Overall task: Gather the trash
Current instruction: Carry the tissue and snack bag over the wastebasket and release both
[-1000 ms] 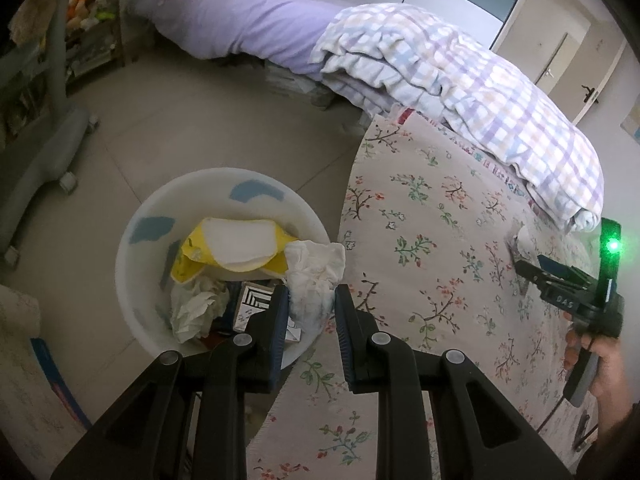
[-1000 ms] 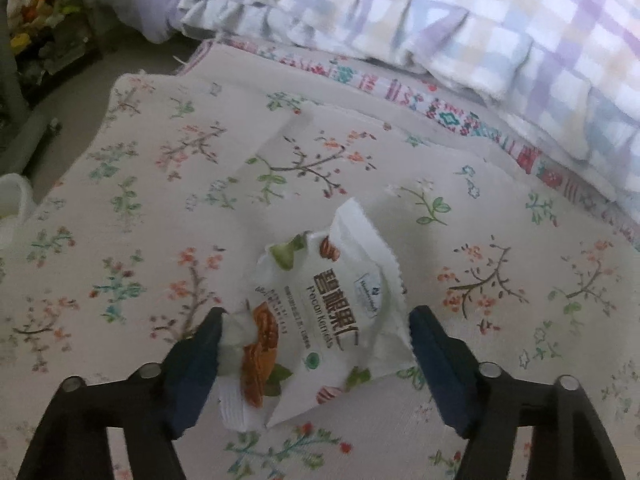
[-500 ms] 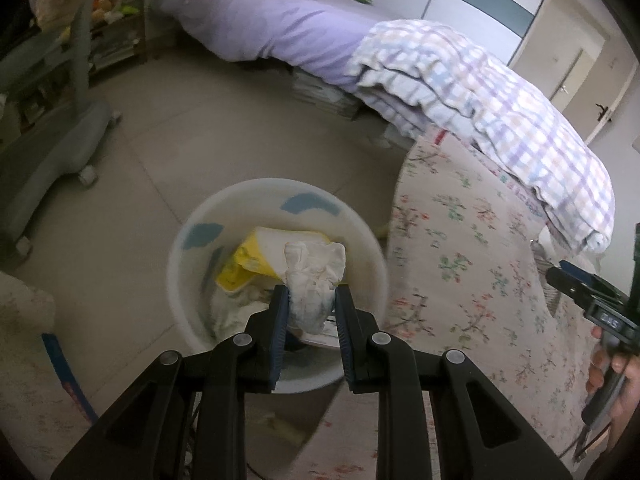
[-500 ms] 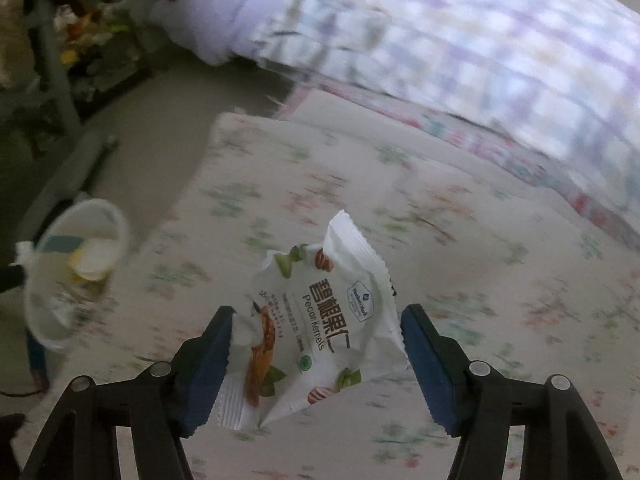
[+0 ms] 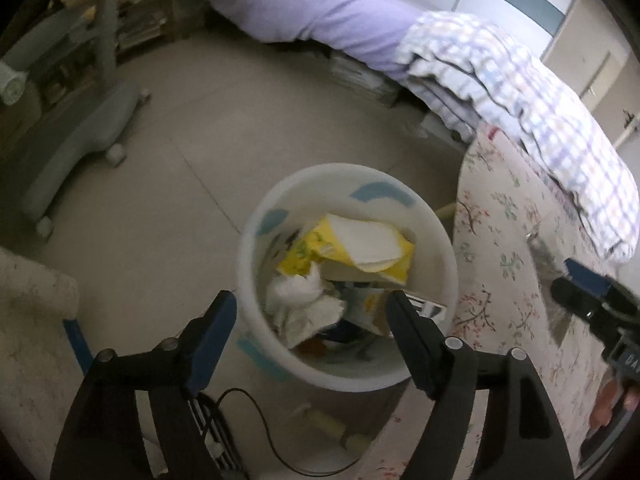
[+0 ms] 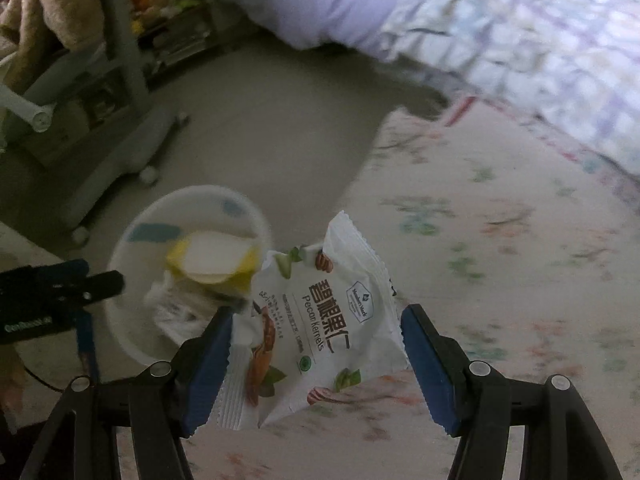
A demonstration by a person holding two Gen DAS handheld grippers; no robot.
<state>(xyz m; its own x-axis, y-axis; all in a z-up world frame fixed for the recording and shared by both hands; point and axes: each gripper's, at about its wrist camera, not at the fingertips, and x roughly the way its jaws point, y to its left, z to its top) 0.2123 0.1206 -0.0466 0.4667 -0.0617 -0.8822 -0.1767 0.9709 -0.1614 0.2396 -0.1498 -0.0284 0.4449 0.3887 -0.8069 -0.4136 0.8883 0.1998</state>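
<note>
A white trash bin [image 5: 448, 276] stands on the floor beside the flowered bedspread [image 5: 504, 248]; it holds a yellow packet [image 5: 312, 252], crumpled tissues [image 5: 304, 304] and other wrappers. My left gripper [image 5: 312, 332] is open and empty just above the bin's near rim. My right gripper [image 6: 316, 344] is shut on a white pecan-kernel snack bag [image 6: 320, 320], held in the air over the bedspread's edge, right of the bin [image 6: 128, 320]. The right gripper also shows in the left wrist view [image 5: 588, 296].
A grey wheeled chair base [image 5: 76, 140] stands on the floor at left. A bed with a purple sheet [image 5: 320, 12] and a checked quilt [image 5: 520, 92] lies behind. A black cable [image 5: 256, 432] and a blue strip [image 5: 78, 344] lie on the floor by the bin.
My left gripper opened and dropped the crumpled tissue into the bin. My right gripper lifted the snack bag off the bedspread and carried it left toward the bin.
</note>
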